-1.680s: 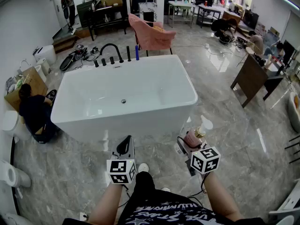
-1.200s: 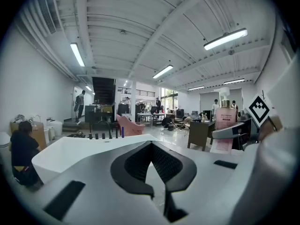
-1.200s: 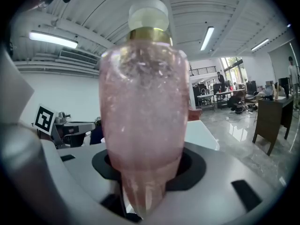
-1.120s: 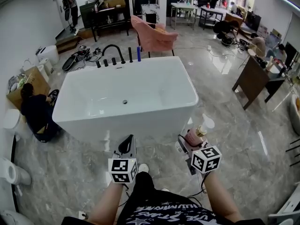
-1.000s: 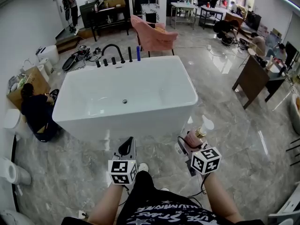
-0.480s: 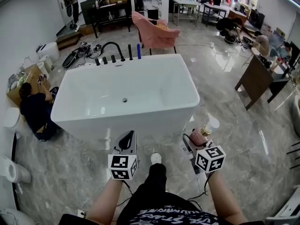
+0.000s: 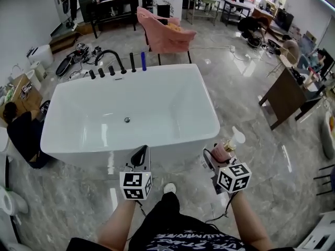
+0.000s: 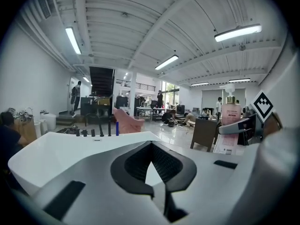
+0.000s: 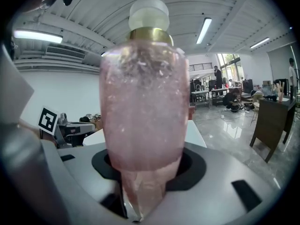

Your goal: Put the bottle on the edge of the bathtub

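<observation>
A grey marble floor (image 7: pixel 272 166) takes up most of the head view, and a white tub (image 7: pixel 178 143) stands on it just ahead of the person. Its near rim is broad and flat, so it is judged the likely landing place. Black taps (image 7: pixel 110 61) are lined up along the far rim, which is therefore less free. A pink chair (image 7: pixel 165 33) and a dark desk (image 7: pixel 285 95) are set well apart from the tub and play no part.

The left gripper (image 7: pixel 140 153) is held low, just short of the near rim. Its jaws appear to be pressed together with nothing between them, only white tub showing through the cut-out. It is probably kept beside the other only as a spare.

The right gripper (image 7: pixel 217 158) is held off the tub's near right corner, above the floor. Its jaws are clamped on the lower body of the bottle (image 7: pixel 224 149). The bottle is kept upright, cap on top, so that it can be set down on its base. It is not yet over the rim.

The bottle's base is hidden by the jaws in the right gripper view, and by the marker cube (image 7: pixel 234 177) in the head view. Print on its label is seen from the left gripper view but is too small to read. The arms are cut off at the lower edge.
</observation>
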Motion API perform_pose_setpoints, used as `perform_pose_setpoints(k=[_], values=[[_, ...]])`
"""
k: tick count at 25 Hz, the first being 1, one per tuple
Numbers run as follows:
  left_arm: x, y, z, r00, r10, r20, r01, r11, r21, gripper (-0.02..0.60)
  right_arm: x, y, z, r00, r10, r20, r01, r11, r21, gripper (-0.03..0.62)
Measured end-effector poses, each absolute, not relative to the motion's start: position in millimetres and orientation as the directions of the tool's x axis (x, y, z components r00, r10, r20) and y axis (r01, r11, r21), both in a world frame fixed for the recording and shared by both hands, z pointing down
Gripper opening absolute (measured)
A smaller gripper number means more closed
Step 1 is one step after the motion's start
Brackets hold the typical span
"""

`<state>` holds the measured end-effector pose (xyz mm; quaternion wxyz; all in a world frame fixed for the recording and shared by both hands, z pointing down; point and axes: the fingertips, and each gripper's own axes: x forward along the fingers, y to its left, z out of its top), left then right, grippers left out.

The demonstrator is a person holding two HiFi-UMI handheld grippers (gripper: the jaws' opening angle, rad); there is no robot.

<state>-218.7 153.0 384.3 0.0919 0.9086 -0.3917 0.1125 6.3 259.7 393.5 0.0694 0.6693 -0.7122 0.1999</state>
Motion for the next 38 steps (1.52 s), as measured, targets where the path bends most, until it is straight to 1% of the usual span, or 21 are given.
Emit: perform_pose_setpoints(k=[10,18,22,28,33,38], values=[[-167.0,22.1,397.5,0.662,-0.684,0.307,-0.736,-0.671,0.093,0.015,79.6,121.4,389.5,-0.048,-0.927,0.372,-0.98,-0.028,-0.196,0.222],[-154.5,-26.9,407.7,0.626,-0.708,0.326,-0.767,-0.634,0.098,0.015,116.6,53.9,392.7,-0.052,-0.932,0.359,-0.979,-0.024,-0.205,0.222],[-150.2,-52.0,412.6,0.587,-0.737,0.335,-0.8,-0.593,0.096,0.015,134.6,11.0,396.9,-0.09,-0.932,0.351,-0.975,0.01,-0.223,0.223],[-128.1,-86.6,424.4,0.466,-0.805,0.368,-0.879,-0.469,0.088,0.015,174.6,-70.3,413.6,-0.207,-0.915,0.347,-0.965,0.131,-0.229,0.222],[-73.2,-117.4,421.2,0.337,-0.862,0.379,-0.94,-0.328,0.09,0.015,237.1,-148.7,432.8,-0.336,-0.866,0.371,-0.937,0.266,-0.226,0.222],[-22.2,-153.9,433.6,0.176,-0.885,0.43,-0.984,-0.151,0.091,0.015,301.5,-220.0,449.4,-0.44,-0.8,0.408,-0.898,0.378,-0.227,0.222]])
